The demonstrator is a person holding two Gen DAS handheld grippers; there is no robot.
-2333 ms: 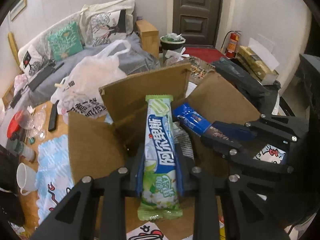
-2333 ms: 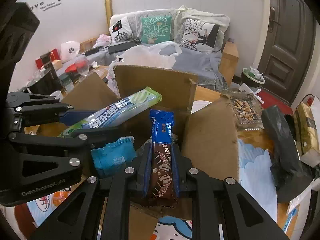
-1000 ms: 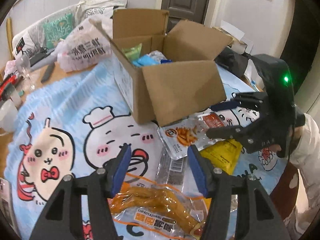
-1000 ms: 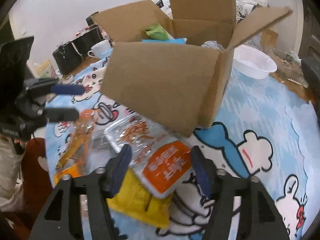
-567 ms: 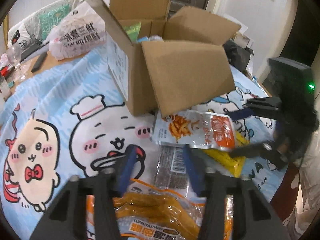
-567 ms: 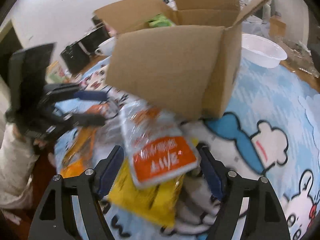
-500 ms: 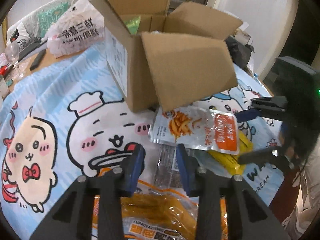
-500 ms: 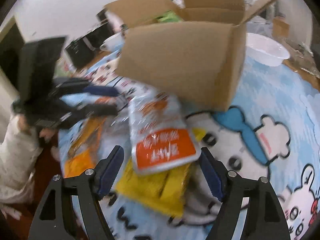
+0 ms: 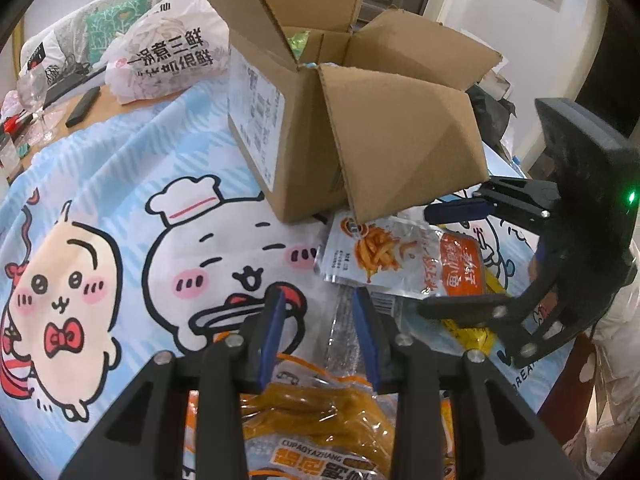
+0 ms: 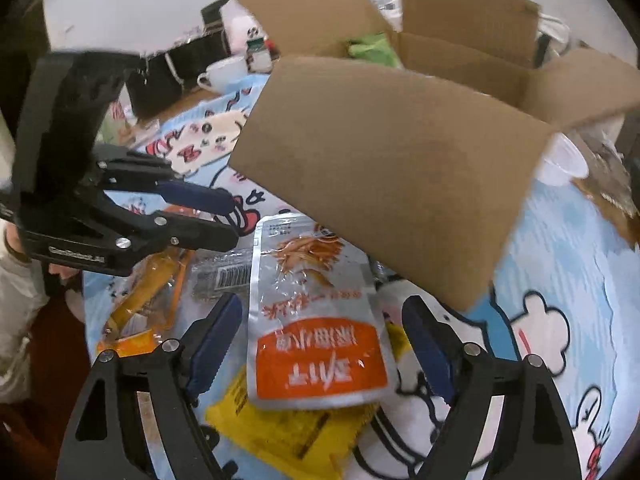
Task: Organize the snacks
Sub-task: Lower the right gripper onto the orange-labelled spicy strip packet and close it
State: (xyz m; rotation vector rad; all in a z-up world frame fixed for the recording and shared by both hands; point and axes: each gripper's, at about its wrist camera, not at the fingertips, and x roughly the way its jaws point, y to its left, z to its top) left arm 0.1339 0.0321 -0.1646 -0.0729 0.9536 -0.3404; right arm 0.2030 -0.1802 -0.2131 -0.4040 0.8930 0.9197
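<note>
While our left gripper (image 9: 318, 334) is now clenching the clear pack (image 9: 340, 332) at lower centre, our right gripper (image 10: 320, 344) is opening around the silver pouch (image 10: 316, 320), both bound for the box (image 9: 320, 120).

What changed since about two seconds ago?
Both tools left the box and came down to the loose packets. The left tool let go of the green bar, now in the box, and has narrowed; grip unclear. The right tool let go of its chocolate bar; its jaws are opening around the silver pouch. Box stayed.
</note>
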